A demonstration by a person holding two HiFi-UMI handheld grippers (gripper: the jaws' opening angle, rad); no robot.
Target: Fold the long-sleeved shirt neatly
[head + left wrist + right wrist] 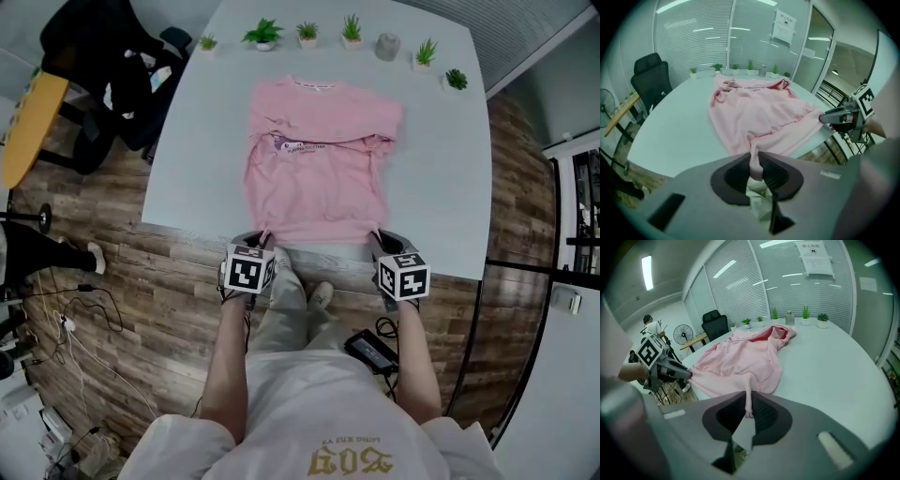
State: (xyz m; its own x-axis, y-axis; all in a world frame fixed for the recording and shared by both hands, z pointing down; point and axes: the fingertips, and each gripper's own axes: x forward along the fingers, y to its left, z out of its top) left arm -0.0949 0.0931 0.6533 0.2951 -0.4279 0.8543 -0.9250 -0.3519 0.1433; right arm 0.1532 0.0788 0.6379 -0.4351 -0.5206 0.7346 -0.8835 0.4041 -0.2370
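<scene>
My left claw (266,236) and right claw (377,235) each clenched a hem corner of the pink fabric long-sleeved shirt (317,169), which lay spread on the white table (187,169). Next step, I judged: carry the hem evenly toward the collar.

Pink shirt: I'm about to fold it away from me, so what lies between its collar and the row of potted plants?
Nothing. In the head view, only bare table separates the collar of the pink shirt from the potted plants.
</scene>
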